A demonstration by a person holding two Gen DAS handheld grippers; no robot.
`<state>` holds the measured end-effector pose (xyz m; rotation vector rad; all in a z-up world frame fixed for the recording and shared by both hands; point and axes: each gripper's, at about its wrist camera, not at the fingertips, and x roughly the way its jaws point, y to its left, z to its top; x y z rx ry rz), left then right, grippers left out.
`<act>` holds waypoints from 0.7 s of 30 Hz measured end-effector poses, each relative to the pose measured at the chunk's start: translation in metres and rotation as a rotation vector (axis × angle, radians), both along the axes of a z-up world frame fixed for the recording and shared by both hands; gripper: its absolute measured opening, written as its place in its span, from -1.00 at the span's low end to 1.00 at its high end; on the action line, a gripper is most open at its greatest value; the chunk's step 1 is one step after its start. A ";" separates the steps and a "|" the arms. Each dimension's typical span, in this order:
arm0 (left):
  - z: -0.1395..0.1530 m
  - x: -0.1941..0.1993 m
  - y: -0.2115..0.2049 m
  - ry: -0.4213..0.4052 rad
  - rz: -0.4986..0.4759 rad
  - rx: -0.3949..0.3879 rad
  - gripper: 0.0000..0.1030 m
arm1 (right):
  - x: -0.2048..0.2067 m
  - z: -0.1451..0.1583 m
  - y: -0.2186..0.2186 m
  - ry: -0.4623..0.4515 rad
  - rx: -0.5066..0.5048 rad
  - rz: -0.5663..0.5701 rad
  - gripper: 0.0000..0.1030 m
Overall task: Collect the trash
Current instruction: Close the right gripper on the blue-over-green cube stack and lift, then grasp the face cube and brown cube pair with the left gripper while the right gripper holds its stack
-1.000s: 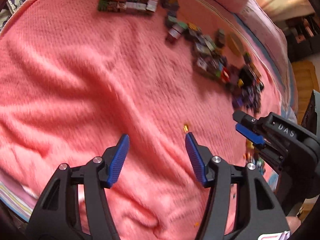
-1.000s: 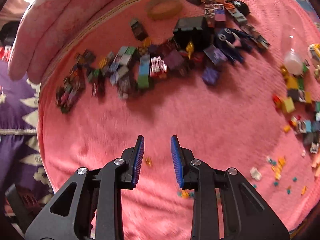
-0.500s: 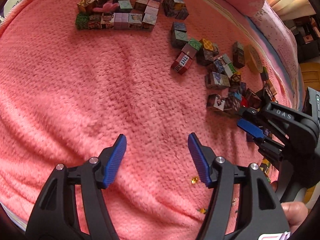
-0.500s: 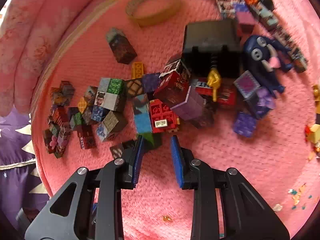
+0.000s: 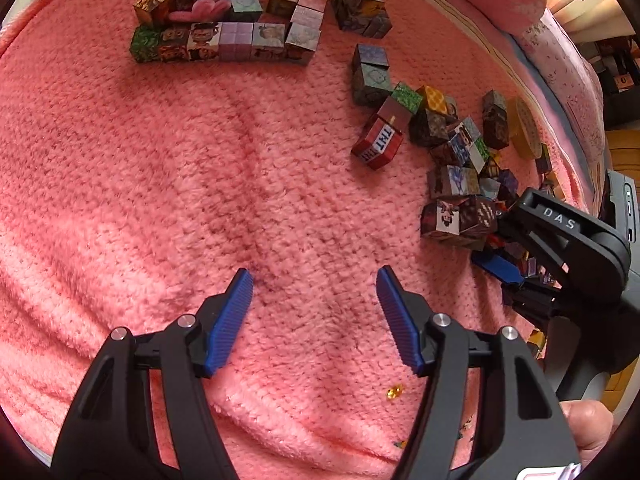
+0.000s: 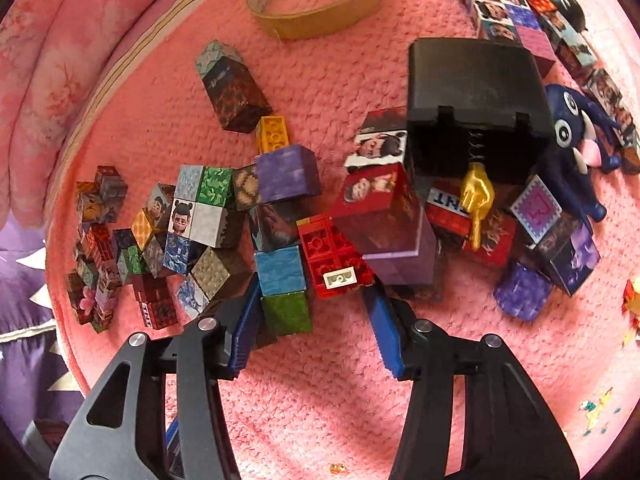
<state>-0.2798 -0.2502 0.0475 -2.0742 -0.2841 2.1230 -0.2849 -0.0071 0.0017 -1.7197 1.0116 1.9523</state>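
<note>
- Green printed cube [image 6: 287,312] lies at the near edge of the cube heap on the pink blanket [image 6: 320,400], between the spread fingers of the right claw [image 6: 312,320], which grips nothing yet.
- Closing here may also catch the blue cube [image 6: 280,270] or red brick [image 6: 334,256] and topple neighbours.
- Left claw [image 5: 314,312] hangs wide open and empty over bare blanket; the tiny gold scrap [image 5: 394,391] could be missed.

Pink knit blanket [image 6: 328,396]; red studded brick [image 6: 330,256], frame centre; black box [image 6: 472,92], upper right; blue plush [image 6: 572,152], white eyes; tan tape ring [image 6: 316,20], top.
</note>
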 end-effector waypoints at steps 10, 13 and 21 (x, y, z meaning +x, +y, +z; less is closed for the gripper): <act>-0.006 0.008 0.010 -0.012 0.001 -0.006 0.27 | 0.012 0.008 -0.018 0.033 0.055 0.092 -0.51; -0.002 0.010 0.016 -0.002 -0.014 -0.012 0.27 | 0.032 0.013 -0.015 0.050 0.027 0.084 -0.51; 0.003 0.008 0.052 0.037 -0.092 -0.025 0.27 | 0.079 0.024 0.005 0.075 -0.014 0.029 -0.51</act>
